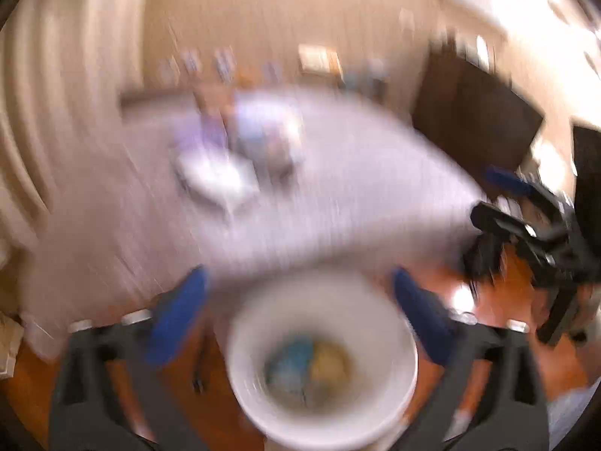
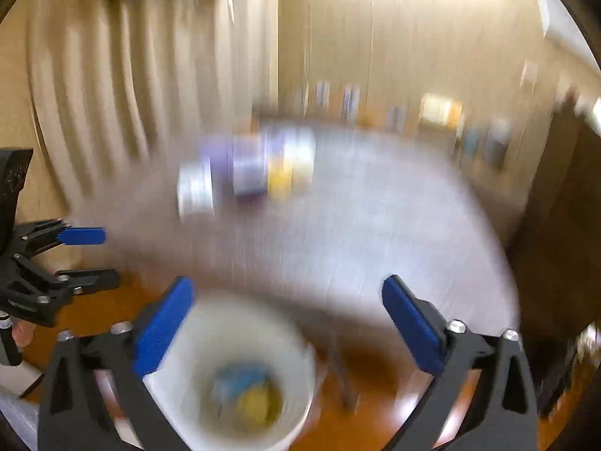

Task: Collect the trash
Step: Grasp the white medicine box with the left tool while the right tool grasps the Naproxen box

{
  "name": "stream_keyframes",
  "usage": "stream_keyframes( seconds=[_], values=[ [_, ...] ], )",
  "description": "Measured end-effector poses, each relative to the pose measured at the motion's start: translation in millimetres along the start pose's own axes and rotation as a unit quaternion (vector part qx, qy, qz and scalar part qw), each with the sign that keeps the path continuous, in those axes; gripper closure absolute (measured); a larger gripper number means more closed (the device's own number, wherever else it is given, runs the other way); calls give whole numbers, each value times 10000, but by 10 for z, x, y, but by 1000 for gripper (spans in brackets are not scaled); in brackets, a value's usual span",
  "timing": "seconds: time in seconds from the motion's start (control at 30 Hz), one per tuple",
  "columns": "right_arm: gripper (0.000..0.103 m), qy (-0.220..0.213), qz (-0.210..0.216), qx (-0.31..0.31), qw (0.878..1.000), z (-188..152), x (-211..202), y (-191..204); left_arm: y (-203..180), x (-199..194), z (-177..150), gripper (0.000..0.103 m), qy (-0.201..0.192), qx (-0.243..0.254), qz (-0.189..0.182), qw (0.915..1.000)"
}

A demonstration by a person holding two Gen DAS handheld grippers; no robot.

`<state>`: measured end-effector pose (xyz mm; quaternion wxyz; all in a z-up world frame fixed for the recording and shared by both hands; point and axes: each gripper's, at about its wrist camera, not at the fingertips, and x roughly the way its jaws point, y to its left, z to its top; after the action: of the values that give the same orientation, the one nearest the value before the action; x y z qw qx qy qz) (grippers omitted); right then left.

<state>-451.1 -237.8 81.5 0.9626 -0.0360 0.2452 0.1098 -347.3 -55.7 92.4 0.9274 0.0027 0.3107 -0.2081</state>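
Left gripper (image 1: 298,282) jaws spread wide, nothing between the pads; white bucket (image 1: 323,360) sits below them. Right gripper (image 2: 287,293) jaws likewise spread and empty, blurred bottles (image 2: 248,169) on the table (image 2: 375,225) beyond.

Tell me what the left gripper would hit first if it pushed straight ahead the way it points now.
Probably the table top: the open left gripper looks out over the white bucket below its fingers toward that surface. Heavy blur leaves depth uncertain.
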Motion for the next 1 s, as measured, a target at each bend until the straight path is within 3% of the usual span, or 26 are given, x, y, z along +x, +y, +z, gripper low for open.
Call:
stream_keyframes(
  seconds=[0.07,0.1,0.2,0.33,0.6,0.73,0.87,1.0],
  values=[
    [4,-713,47,67,9974,245,-133,-21,12,-98,211,1,-515,-52,394,9979],
    [4,-742,78,145,9971,331,-101,-45,24,-42,301,1,-444,-20,515,9977],
    [4,-220,404,369,9983,606,318,-140,38,283,434,1,119,16,758,9971],
    [4,339,599,351,9970,838,927,-89,206,719,432,1,630,-309,863,9938],
    [4,1176,341,-289,9921,1010,1980,235,506,1314,334,1,1065,-864,1027,9852],
    [11,1512,384,-392,9870,992,2370,307,532,1497,379,2,1112,-959,1066,9834],
    [18,1794,473,-368,9820,972,2670,349,582,1656,403,16,1214,-1039,1174,9801],
    [32,1980,593,-334,9778,957,2831,389,643,1735,400,31,1304,-1087,1183,9784]
  ],
)
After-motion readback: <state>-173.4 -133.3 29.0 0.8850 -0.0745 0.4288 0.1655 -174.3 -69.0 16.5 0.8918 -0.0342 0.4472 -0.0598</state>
